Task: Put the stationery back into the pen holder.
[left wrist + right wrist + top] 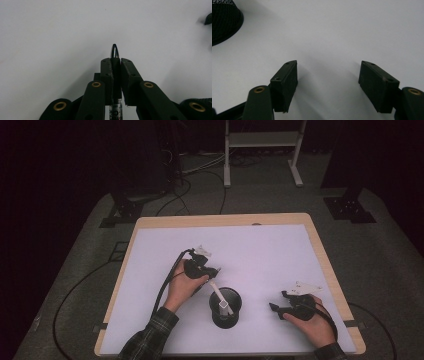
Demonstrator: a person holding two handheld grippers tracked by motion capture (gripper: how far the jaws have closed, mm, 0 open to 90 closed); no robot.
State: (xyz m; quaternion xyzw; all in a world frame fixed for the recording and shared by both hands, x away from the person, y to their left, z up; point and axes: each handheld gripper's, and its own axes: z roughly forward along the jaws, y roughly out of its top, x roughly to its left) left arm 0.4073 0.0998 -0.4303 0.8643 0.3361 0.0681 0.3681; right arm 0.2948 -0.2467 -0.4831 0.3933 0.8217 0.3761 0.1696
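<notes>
1. two black pads of the left gripper (115,62) are pinched tight on a slim pen with a shiny chrome tip (114,51) — the tip pokes out just past the pads, and the printed barrel runs back between the jaw arms toward the camera.

2. seen from the high view, the left gripper (209,275) hangs above the table just left of a black wire-mesh pen cup (226,308); a pale stick-like thing (220,299) leans up out of the cup toward it, though i cannot tell from there whether that is the same pen.

3. handling, as i judge it: the pen is light and stiff, so it needs no great force, but the round polished metal near the tip looks slippery and could twist or slide in a flat-pad grip. a hold further back on the barrel — nearer the middle — should balance better and swing less.

4. the cup's mesh looks light and easy to tip if the pen drags on its rim.

5. the right gripper (276,308) rests low at the right of the white table top (260,250), its jaws spread wide with nothing between them; the mesh cup (224,20) sits off at the edge of its own view.
</notes>
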